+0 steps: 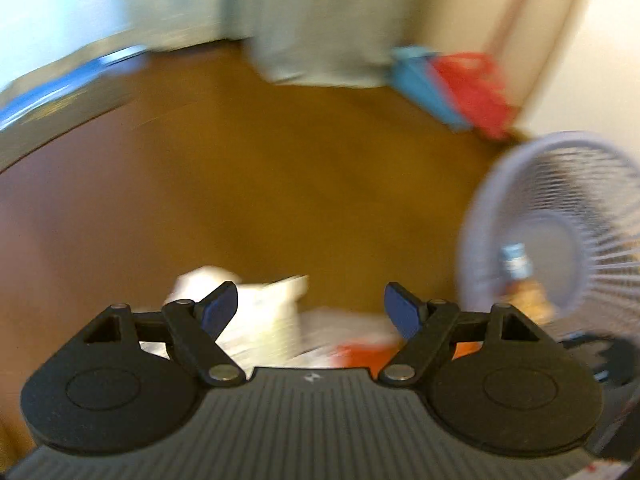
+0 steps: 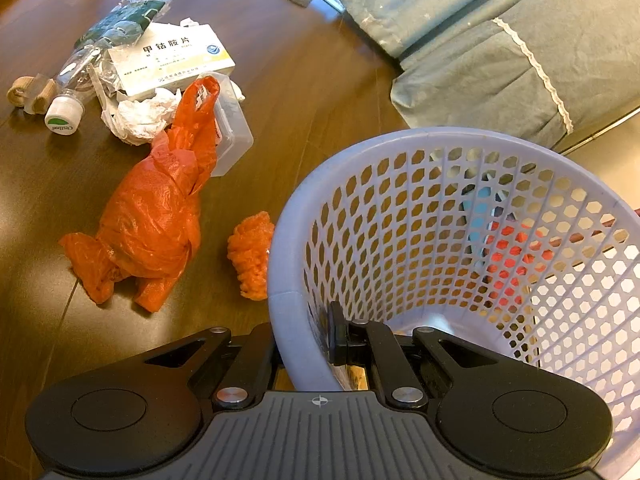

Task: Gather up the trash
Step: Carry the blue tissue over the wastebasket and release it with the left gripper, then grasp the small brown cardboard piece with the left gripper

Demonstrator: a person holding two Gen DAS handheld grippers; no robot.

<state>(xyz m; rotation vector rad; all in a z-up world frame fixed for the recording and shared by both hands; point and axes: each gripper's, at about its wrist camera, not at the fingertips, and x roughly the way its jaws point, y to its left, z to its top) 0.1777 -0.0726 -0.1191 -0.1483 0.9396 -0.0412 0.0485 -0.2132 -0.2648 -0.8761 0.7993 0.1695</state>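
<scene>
In the left wrist view, blurred: left gripper point(image 1: 311, 304) spread wide, nothing between its blue pads, white paper trash point(image 1: 256, 312) and an orange scrap point(image 1: 360, 354) on the floor just beyond them, basket point(image 1: 560, 220) at right. In the right wrist view: right gripper point(image 2: 320, 338) clamped on the basket rim point(image 2: 288, 300); orange bag point(image 2: 156, 216), orange wad point(image 2: 252, 260), tissue point(image 2: 140, 116), pill box point(image 2: 172, 58), bottle point(image 2: 104, 44) lie on the floor to the left, outside the basket

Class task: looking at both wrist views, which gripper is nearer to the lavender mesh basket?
Right. The right gripper is shut on the rim of the lavender mesh basket, one finger inside and one outside. The left gripper is open, apart from the basket, above blurred white litter.
</scene>
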